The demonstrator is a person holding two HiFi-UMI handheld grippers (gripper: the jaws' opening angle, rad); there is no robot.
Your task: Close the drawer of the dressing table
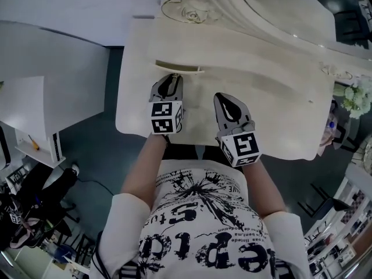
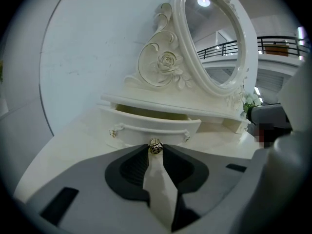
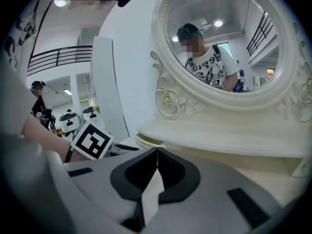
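Cream-white painted wood filled the scene, the curved top of the dressing table (image 1: 273, 92) spreading out under both tools. And the left gripper (image 2: 155, 153) was right on the job: its dark ribbed jaws were drawn in together, the tips nipped on a small round metal knob (image 2: 155, 146), nothing but a sliver of pale tabletop showing between the pads lower down. Straight ahead at twelve o'clock, just behind that knob, sat the shallow cream drawer (image 2: 151, 125) with its curved front and slim bar handle. It stood partly out from under the shelf, a strip of its yellowish inside showing along the top edge.

Over to the right gripper (image 3: 157, 152), at four o'clock from the left one in the head view: jaws pressed fully together, tip to tip, with nothing between them. It hovered over bare tabletop, clear of the drawer, whose corner lay at eleven o'clock from it.

Further out, at one o'clock from the left gripper, rose the big oval mirror in its cream frame (image 2: 214, 38), with a carved rose-and-scroll ornament (image 2: 165, 62) at its foot on the ten o'clock side. White flowers (image 1: 353, 96) sat at the table's far right edge. Below the grippers, at six o'clock, the person's white T-shirt with black print (image 1: 203, 225) filled the head view.
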